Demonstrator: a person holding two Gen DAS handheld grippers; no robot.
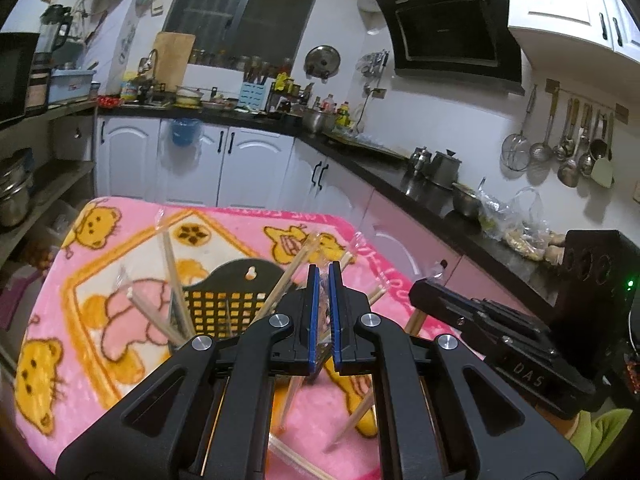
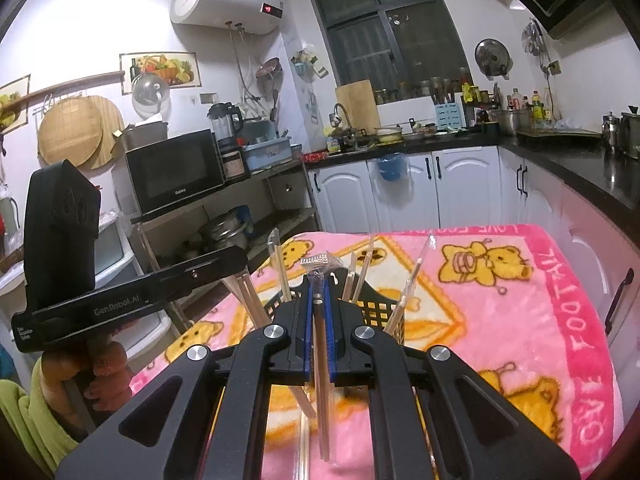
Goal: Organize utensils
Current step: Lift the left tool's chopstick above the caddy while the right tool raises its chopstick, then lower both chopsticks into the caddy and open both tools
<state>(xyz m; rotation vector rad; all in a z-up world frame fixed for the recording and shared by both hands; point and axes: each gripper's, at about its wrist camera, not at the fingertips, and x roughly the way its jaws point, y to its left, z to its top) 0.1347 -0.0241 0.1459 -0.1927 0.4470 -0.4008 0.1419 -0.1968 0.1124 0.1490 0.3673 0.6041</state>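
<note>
A black slotted utensil basket [image 1: 232, 304] [image 2: 376, 308] stands on the pink blanket. Several chopsticks in clear sleeves [image 1: 172, 276] lean out of it. My right gripper [image 2: 319, 284] is shut on a sleeved pair of chopsticks [image 2: 322, 360], held upright over the basket with the crimped sleeve end [image 2: 320, 262] sticking out above the pads. In the left wrist view the right gripper [image 1: 418, 288] reaches in from the right. My left gripper [image 1: 324, 276] hovers over the basket's right side with its blue pads nearly together; I make out nothing held. Loose chopsticks [image 1: 352, 420] lie on the blanket beneath it.
The pink bear-print blanket [image 2: 520, 320] covers a small table. A black L-shaped counter [image 1: 400, 176] with pots runs behind and to the right. A shelf with a microwave [image 2: 176, 176] stands on the left. A hand [image 2: 104, 368] in a green sleeve holds the left gripper [image 2: 140, 300].
</note>
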